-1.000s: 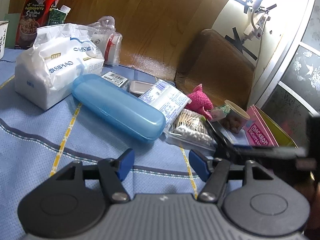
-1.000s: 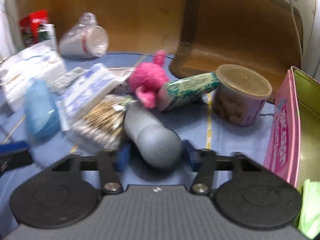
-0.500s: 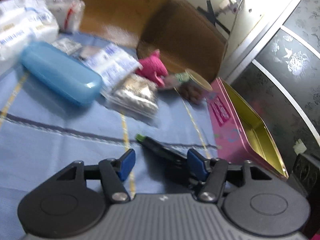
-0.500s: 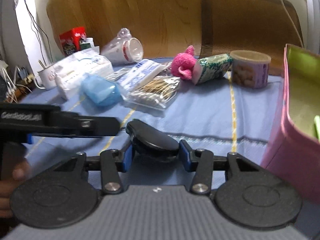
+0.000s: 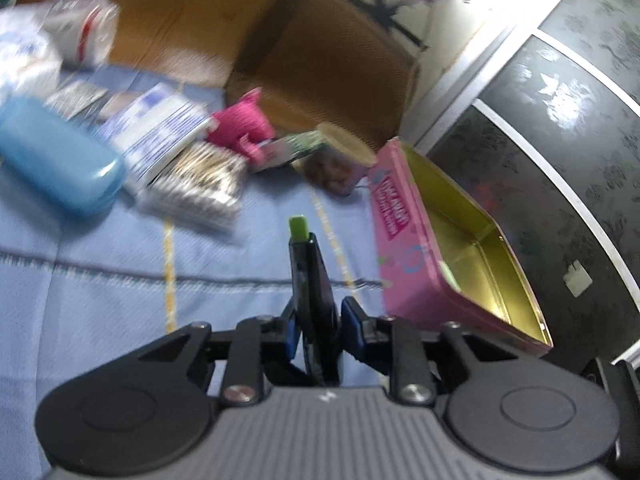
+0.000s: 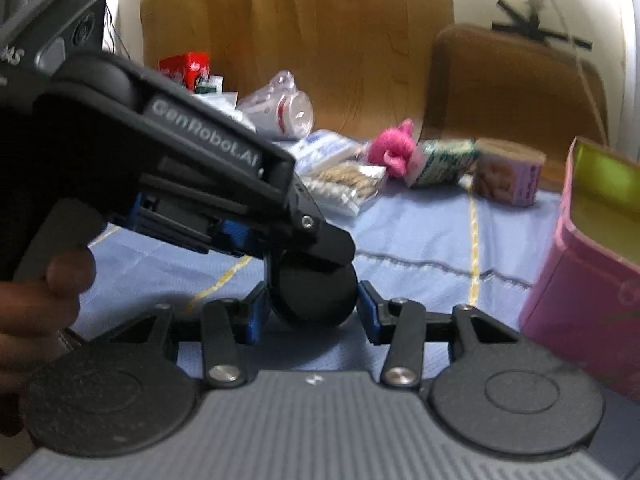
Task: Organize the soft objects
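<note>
- Pink tin sits open at right on the blue cloth; cotton swabs and pink plush lie behind.
- Left gripper clamps a dark case, green tip forward.
- Right gripper grips the same dark case; the left tool blocks its view.

This looks like a room in a home, with a bench covered by a blue cloth with yellow stripes, and a brown chair standing behind it before wooden wall panels. On the cloth lie everyday household things: a pack of tissues, a bag of cotton swabs, a blue plastic case, a pink plush toy, a snack cup and an open pink biscuit tin. A cabinet door with dark flowered glass stands at the side.
</note>
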A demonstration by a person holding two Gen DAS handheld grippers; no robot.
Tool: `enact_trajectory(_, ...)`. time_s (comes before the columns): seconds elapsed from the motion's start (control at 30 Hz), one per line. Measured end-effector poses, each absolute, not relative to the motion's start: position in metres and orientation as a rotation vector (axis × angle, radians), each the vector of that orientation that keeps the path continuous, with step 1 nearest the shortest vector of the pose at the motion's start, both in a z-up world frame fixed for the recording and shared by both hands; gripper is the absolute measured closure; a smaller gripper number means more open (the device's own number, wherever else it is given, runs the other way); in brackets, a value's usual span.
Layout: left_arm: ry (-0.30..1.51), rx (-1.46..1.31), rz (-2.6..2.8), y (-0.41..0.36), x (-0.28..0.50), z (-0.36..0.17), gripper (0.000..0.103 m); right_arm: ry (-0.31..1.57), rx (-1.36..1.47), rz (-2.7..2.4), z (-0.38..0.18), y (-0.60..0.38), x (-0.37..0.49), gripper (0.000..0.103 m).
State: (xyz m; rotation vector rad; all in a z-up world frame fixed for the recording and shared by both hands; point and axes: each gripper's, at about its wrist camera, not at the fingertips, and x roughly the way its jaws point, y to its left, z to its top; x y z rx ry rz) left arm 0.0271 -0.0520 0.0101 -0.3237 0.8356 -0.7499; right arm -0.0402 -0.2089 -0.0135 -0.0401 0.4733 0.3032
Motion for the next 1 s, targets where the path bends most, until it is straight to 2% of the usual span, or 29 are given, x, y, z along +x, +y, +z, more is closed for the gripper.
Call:
enact_trajectory(0.3,0.73,-0.159,-0.916,-0.126,0.017,0.068,0.08,0.268,0.012,0.135,0.021,-0.256,-0.056,0.054)
enact_trajectory(0.57,0.762,-0.038,-1.025,-0.217,0.019,0.063,0.079,0.235,0.088,-0.063,0.026,-0.323,-0.065,0.054)
enact_trajectory(0.63,0.762,-0.009,-1.015,-0.231,0.02,0.059,0.075,0.255,0.114,-0.09,0.023,-0.336,-0.061,0.053)
enact_trajectory(0.7,0.742,0.035,-0.98,-0.238,0.018,0.056,0.061,0.279,0.142,-0.104,0.019,-0.351,-0.056,0.052)
enact_trajectory(0.77,0.72,0.052,-0.961,-0.24,0.016,0.055,0.055,0.286,0.168,-0.125,0.016,-0.358,-0.053,0.048)
enact_trajectory(0.83,0.702,0.053,-0.956,-0.233,0.015,0.057,0.055,0.279,0.183,-0.135,0.014,-0.361,-0.059,0.043)
enact_trajectory(1.0,0.638,0.003,-0.898,-0.193,0.016,0.066,0.052,0.248,0.203,-0.141,0.014,-0.36,-0.069,0.044)
